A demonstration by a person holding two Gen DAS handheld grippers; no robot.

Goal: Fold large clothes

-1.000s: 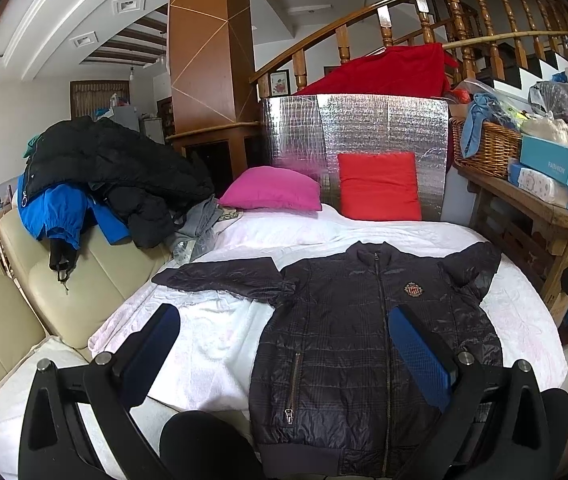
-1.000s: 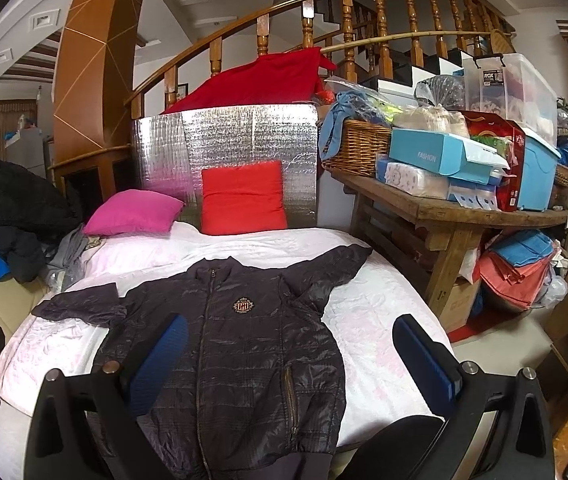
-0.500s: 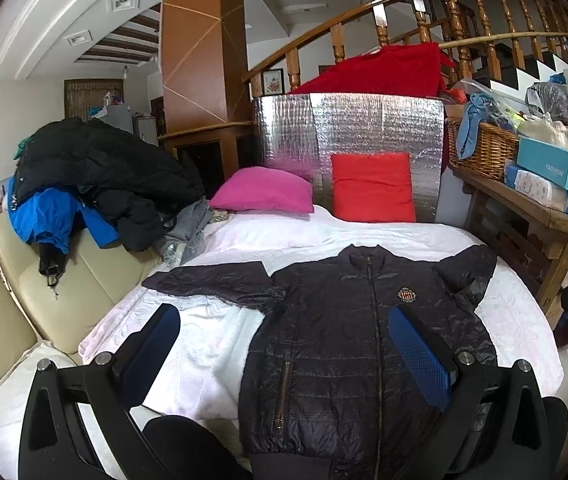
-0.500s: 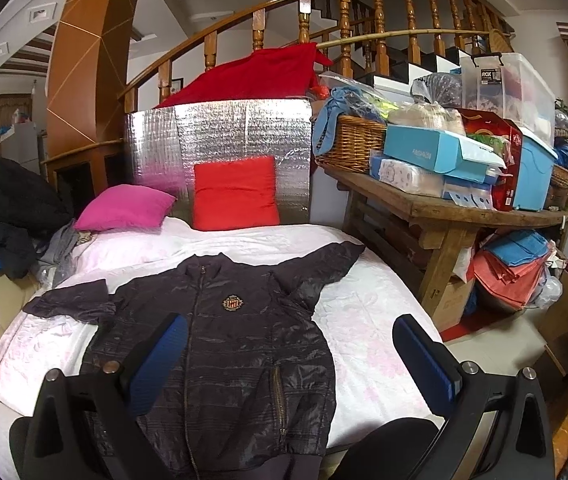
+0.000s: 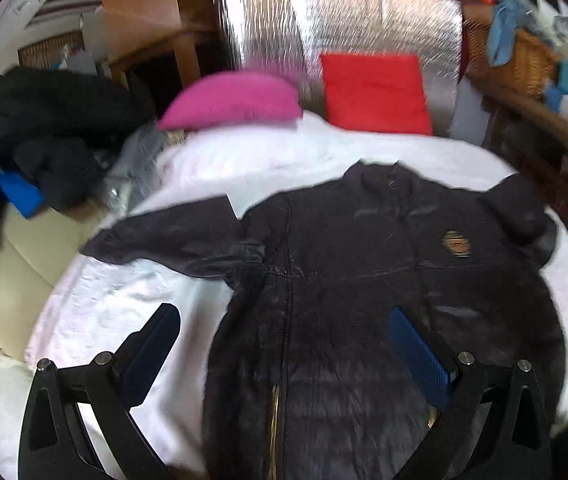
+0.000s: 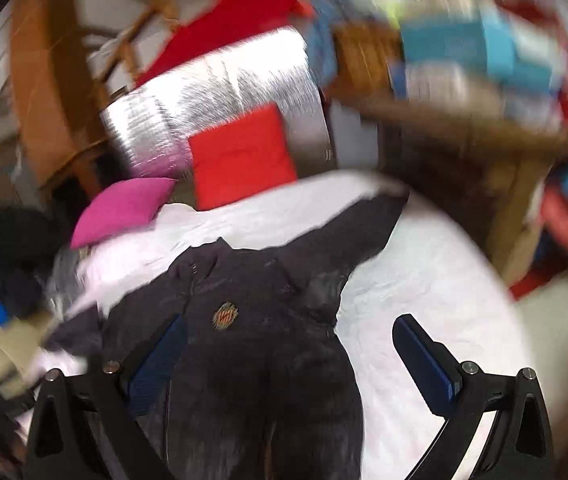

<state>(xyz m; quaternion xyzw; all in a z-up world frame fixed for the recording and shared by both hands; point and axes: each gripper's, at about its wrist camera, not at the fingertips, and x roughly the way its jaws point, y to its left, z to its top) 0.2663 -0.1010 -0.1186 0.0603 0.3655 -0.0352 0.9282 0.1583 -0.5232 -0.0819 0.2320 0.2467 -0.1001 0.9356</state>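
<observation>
bed (image 5: 131, 304): white sheet
jacket (image 5: 364, 300): dark, flat, front up
left tool (image 5: 284, 336): fingers apart, empty
right tool (image 6: 288, 344): fingers apart, empty

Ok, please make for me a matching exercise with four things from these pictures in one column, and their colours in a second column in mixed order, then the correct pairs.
Things:
1. jacket spread on the bed
2. square cushion against the silver panel
3. pillow beside that cushion
4. bed cover under the jacket

Colours:
A. white
B. pink
C. black
D. red

Pairs: 1-C, 2-D, 3-B, 4-A
</observation>
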